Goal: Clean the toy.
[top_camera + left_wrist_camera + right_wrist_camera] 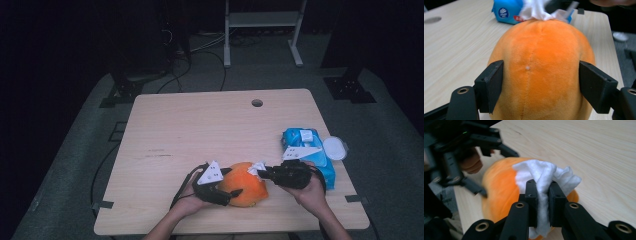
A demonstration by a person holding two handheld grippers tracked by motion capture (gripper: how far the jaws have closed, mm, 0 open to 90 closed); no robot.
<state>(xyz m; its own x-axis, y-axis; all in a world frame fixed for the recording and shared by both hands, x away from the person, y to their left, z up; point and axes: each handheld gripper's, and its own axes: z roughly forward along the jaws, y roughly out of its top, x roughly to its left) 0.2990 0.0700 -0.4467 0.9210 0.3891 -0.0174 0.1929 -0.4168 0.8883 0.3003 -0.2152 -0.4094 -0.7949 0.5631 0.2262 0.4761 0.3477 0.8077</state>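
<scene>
Round orange plush toy [245, 190] is lying on the pale wooden table [200, 130], near the front edge, between the person's two hands.

Left tongs [235, 192] are gripping the plush from the person's left side. In the left gripper view the two black jaws are pressing against either flank of the soft orange body [541, 72], partly open to span its width, with the centre seam running straight up between them.

Right tongs [261, 173] are coming in from the right, closed tight on a crumpled white wet wipe [257, 168]. In the right gripper view the white wipe [544, 177] is pinched between the narrow jaws, one end bunching out above them and resting on top of the orange plush [499, 187], the other end hanging down below the pads. The left tongs [486, 172] are also showing there, farther off at the plush's far side (somewhat blurred).

Blue soft pack of wet wipes [305, 147] is sitting on the table just behind the right hand [312, 192], its round white lid [334, 148] flipped open to the right.
</scene>
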